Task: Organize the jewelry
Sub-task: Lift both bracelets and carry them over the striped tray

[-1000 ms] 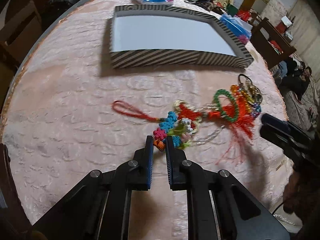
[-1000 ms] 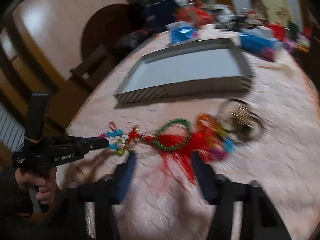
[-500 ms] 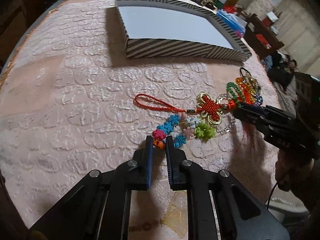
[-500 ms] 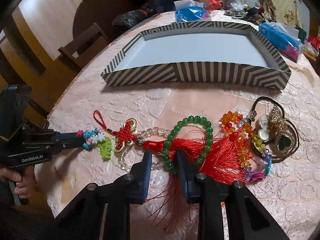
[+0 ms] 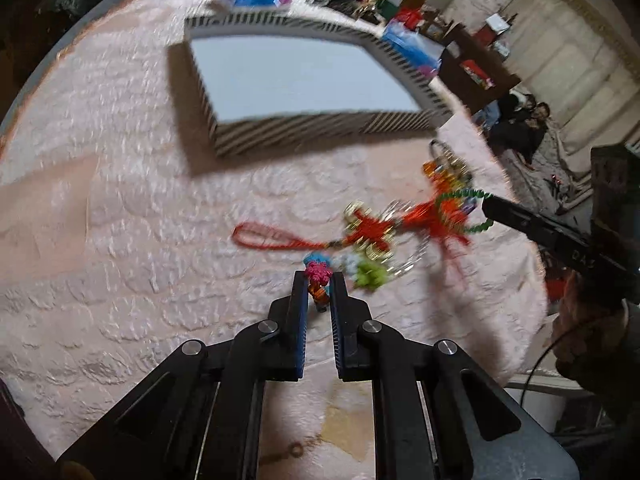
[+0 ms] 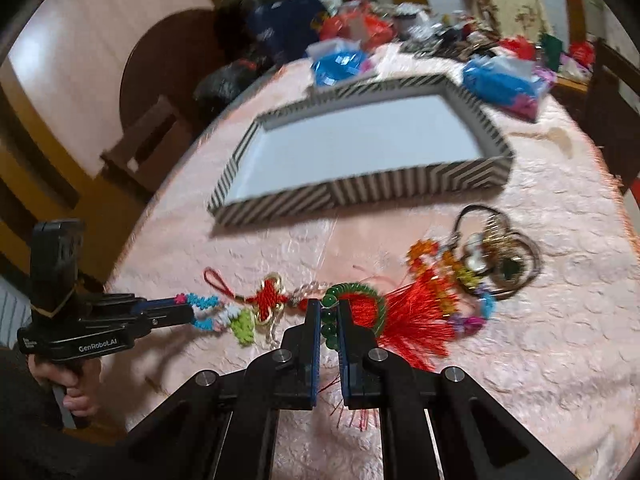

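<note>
In front of the striped tray (image 6: 360, 192), on the pink surface (image 6: 280, 248), the left gripper (image 5: 319, 280) is clenched on the colourful flower bracelet (image 5: 318, 270). To its right lies the red knot charm (image 6: 270, 296). Further right, the right gripper (image 6: 329, 312) is clenched on the green bead bracelet (image 6: 356, 292).

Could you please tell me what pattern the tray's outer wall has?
Black-and-white stripes on the tray, clearest in the right wrist view.
</note>
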Demonstrator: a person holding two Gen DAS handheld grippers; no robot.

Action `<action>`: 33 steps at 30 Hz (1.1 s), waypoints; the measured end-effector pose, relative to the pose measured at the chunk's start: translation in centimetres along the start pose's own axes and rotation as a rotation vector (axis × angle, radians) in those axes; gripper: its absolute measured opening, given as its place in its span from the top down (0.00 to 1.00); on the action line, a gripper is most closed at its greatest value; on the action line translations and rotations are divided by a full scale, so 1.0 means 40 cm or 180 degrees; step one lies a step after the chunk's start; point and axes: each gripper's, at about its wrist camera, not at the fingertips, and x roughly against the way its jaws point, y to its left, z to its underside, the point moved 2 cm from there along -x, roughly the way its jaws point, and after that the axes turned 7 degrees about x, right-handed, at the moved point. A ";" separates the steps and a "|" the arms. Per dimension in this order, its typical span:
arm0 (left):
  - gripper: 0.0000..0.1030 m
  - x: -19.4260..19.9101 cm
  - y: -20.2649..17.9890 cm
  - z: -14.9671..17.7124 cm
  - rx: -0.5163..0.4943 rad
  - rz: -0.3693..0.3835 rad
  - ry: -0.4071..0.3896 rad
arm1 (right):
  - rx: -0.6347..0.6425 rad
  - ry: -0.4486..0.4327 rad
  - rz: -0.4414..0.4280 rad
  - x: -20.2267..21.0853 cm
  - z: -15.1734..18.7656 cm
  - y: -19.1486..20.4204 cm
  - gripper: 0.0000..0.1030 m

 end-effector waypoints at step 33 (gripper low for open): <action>0.91 0.053 -0.186 -0.090 0.0344 -0.0728 -0.0563 | 0.0327 -0.0003 -0.0116 0.132 -0.047 -0.182 0.93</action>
